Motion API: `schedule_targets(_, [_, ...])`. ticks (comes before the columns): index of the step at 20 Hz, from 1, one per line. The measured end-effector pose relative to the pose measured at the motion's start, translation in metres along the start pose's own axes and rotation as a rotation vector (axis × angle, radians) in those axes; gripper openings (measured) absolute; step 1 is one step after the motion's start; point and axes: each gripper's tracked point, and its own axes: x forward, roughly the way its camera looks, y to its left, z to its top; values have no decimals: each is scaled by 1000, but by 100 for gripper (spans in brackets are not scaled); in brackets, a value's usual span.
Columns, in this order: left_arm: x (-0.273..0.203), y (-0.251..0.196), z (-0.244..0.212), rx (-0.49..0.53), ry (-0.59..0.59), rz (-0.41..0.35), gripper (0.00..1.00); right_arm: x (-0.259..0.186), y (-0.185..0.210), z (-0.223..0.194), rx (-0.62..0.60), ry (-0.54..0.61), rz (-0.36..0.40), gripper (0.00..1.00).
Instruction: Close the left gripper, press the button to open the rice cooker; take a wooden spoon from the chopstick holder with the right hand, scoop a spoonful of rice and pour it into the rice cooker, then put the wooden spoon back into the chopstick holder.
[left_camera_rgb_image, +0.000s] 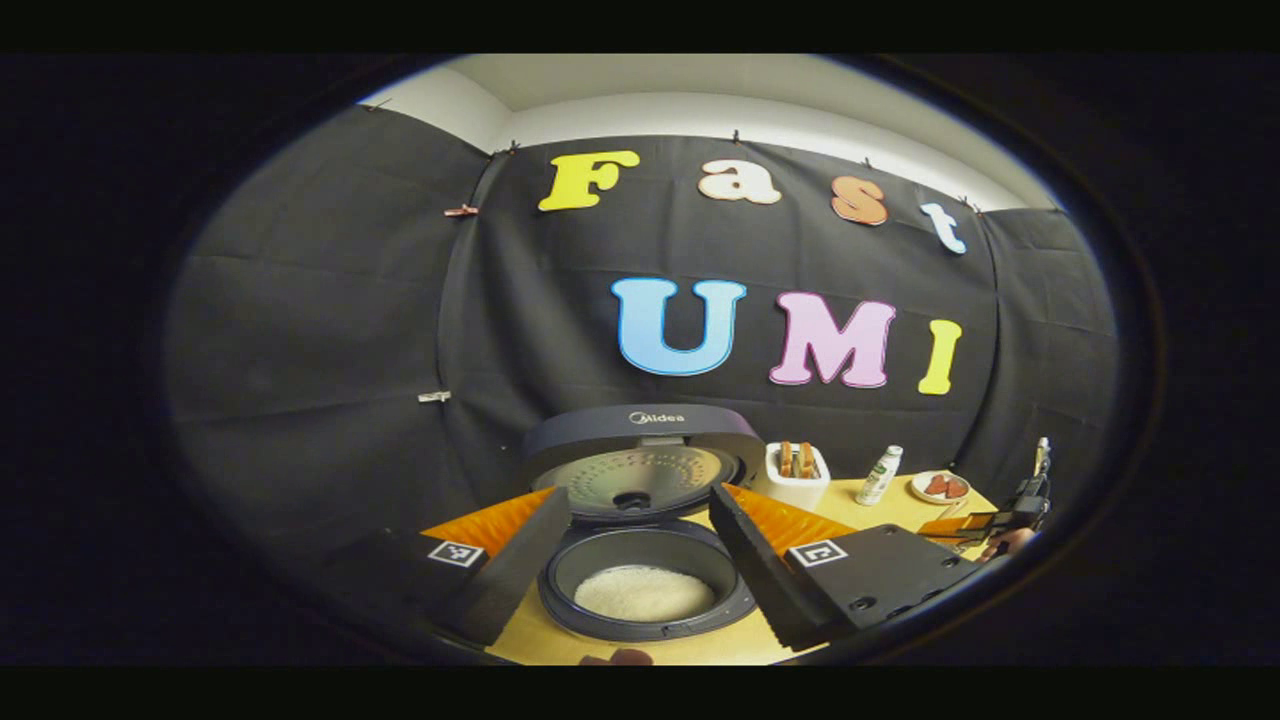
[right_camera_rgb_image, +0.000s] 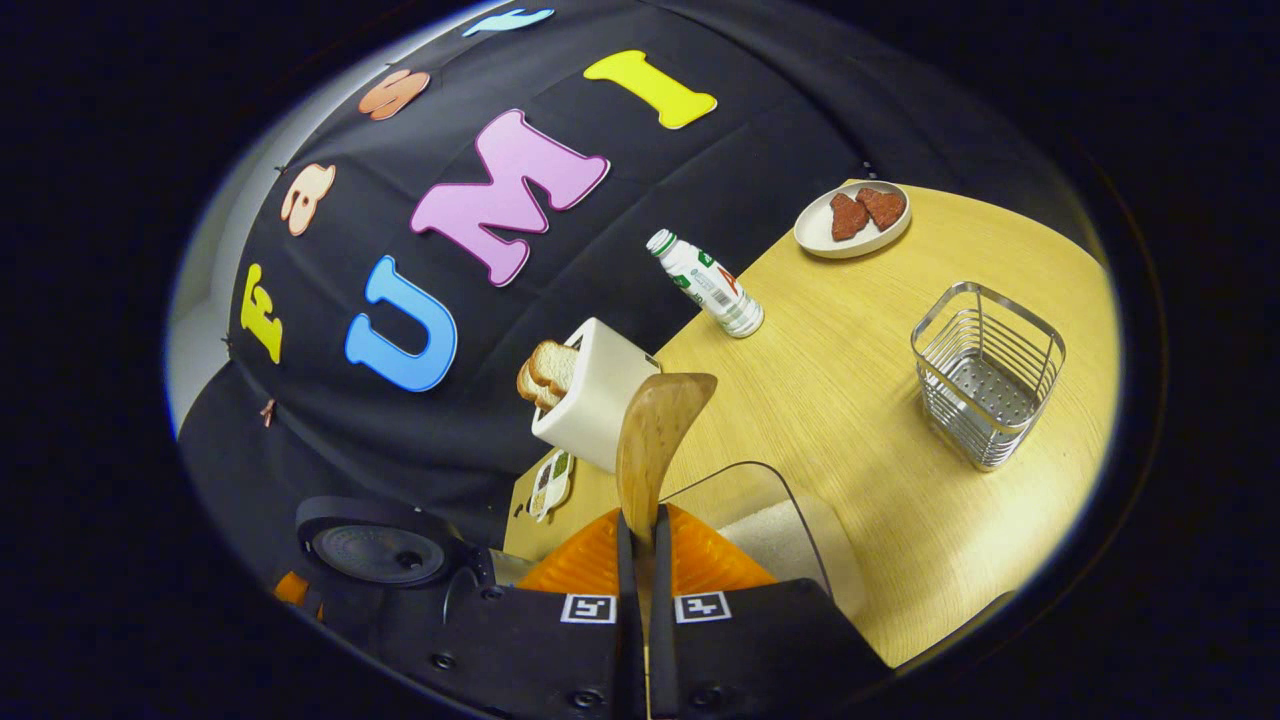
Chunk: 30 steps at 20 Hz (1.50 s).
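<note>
Pale wooden table (right_camera_rgb_image: 880, 400), black cloth wall (left_camera_rgb_image: 330, 300) behind.

Each hand-held gripper (right_camera_rgb_image: 640, 560) bears square black-and-white markers, apparently screwed plates.

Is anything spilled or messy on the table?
Nothing stands out. The rice sits inside the open rice cooker, the bottle stands upright, and the wooden spoon is held in the right gripper.
</note>
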Motion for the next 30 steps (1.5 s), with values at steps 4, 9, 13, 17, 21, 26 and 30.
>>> schedule_targets(4, [-1,-1,0,-5,-3,0,95,-10,8,15,107,-14,45,7])
schedule_targets(9, [-3,2,1,-10,-8,9,95,-22,44,14,230,37,144,6])
schedule_targets(13, [-4,12,1,-16,-12,32,95,-22,83,14,288,51,195,7])
schedule_targets(17, [-8,31,-1,-21,-12,68,95,-15,133,-4,272,99,247,6])
schedule_targets(21, [-12,49,-4,-38,-10,103,95,-9,188,-30,197,151,304,7])
schedule_targets(26, [-18,66,-7,-44,-10,135,92,-2,243,-71,114,212,360,6])
schedule_targets(30, [-20,75,-7,-55,-10,153,92,4,271,-92,33,211,384,6])
